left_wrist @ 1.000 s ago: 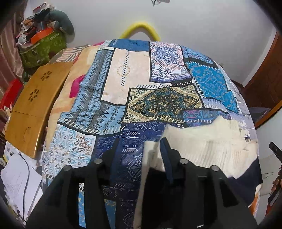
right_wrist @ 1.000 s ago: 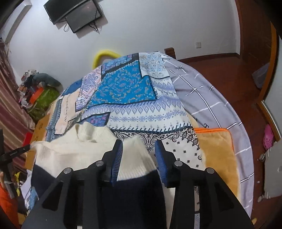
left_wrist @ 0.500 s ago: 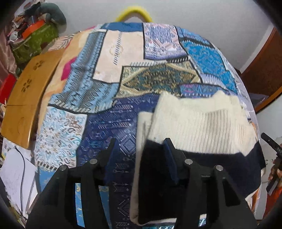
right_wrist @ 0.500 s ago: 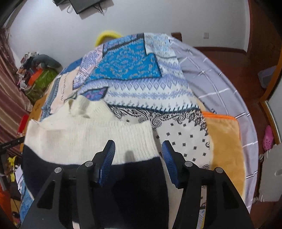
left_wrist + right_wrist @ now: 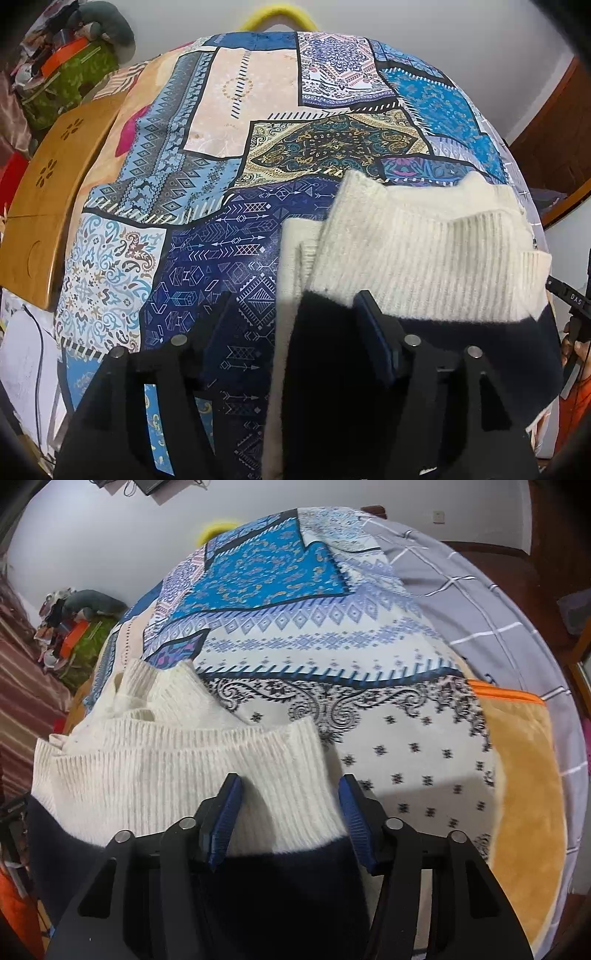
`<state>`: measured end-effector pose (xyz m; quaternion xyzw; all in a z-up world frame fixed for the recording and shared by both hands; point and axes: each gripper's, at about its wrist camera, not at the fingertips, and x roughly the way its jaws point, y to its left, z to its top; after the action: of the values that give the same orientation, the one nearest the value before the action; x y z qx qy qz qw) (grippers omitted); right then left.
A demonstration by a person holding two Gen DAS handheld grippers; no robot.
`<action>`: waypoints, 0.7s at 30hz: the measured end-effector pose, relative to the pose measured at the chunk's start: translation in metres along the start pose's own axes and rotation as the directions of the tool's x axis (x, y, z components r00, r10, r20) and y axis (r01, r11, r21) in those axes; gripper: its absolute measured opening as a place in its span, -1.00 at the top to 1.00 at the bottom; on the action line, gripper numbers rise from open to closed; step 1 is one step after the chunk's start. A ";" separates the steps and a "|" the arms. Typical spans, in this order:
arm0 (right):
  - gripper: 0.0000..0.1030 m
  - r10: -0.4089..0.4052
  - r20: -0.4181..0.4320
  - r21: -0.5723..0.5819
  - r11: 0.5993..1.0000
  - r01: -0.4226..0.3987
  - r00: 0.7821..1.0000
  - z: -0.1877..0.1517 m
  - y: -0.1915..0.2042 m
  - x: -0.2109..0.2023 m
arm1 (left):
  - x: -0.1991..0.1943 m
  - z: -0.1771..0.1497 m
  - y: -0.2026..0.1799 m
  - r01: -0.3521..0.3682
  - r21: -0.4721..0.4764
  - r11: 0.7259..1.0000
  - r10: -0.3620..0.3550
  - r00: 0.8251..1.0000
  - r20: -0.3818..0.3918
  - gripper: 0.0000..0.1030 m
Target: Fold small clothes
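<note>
My left gripper [image 5: 295, 310] hangs over the near left edge of the cream and navy ribbed knit sweater [image 5: 424, 258], which lies folded on the patchwork bedspread printed in blues, creams and golds [image 5: 229, 166]. My left jaws are opening: one blue-padded finger [image 5: 373, 332] stands over the navy band, the other over bare bedspread at about 9 o'clock from it, and the sweater's left edge runs between them with neither pad pressing on it. My right gripper [image 5: 288, 812] straddles the sweater's near right corner, where the cream ribbing meets the navy band. Its jaws are closing, a bunched ridge of cream knit stands between them, and the left pad [image 5: 225, 812] looks to be against the fabric while the right pad sits just clear of it, so I cannot tell whether I grip it. From the right wrist, the cream collar end lies at 10 o'clock, a plush orange-tan blanket [image 5: 524, 775] at 3 o'clock, and a grey sheet with white grid lines [image 5: 480, 602] at 1 o'clock. A wooden folding table top [image 5: 48, 192] stands at 9 o'clock in the left view.
</note>
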<state>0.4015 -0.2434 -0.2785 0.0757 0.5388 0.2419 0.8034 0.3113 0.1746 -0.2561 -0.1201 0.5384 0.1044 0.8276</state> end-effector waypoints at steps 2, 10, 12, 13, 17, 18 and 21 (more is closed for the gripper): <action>0.32 -0.015 0.008 -0.024 1.000 0.015 1.000 0.000 0.005 0.001 | 0.000 -0.001 0.001 -0.001 -0.004 1.000 0.001 1.000 0.003 -0.32; 0.88 -0.124 0.109 -0.128 0.982 0.138 0.986 -0.001 0.018 -0.015 | 0.002 -0.003 0.004 -0.006 -0.020 1.000 0.006 1.000 0.001 -0.41; 0.88 -0.148 0.155 -0.138 0.976 0.170 0.977 0.000 0.020 -0.026 | 0.001 -0.004 0.004 -0.007 -0.022 1.000 0.007 1.000 0.001 -0.43; 0.89 -0.156 0.179 -0.133 0.974 0.181 0.971 0.001 0.019 -0.032 | 0.001 -0.004 0.004 -0.009 -0.021 1.000 0.009 1.000 0.002 -0.46; 0.89 -0.187 0.236 -0.098 0.972 0.215 0.954 0.008 0.011 -0.046 | 0.001 -0.005 0.005 -0.025 -0.020 0.999 0.025 1.000 0.009 -0.56; 0.89 -0.195 0.238 -0.089 0.971 0.222 0.951 0.010 0.009 -0.047 | 0.001 -0.005 0.005 -0.025 -0.021 0.999 0.026 1.000 0.010 -0.56; 0.90 -0.225 0.242 -0.062 0.967 0.247 0.944 0.013 0.003 -0.043 | 0.000 -0.005 0.009 -0.032 -0.023 0.999 0.032 0.999 0.011 -0.62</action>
<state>0.3987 -0.2593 -0.2362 0.0016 0.4342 0.1578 0.8869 0.3046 0.1813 -0.2592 -0.1205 0.5344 0.1244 0.8273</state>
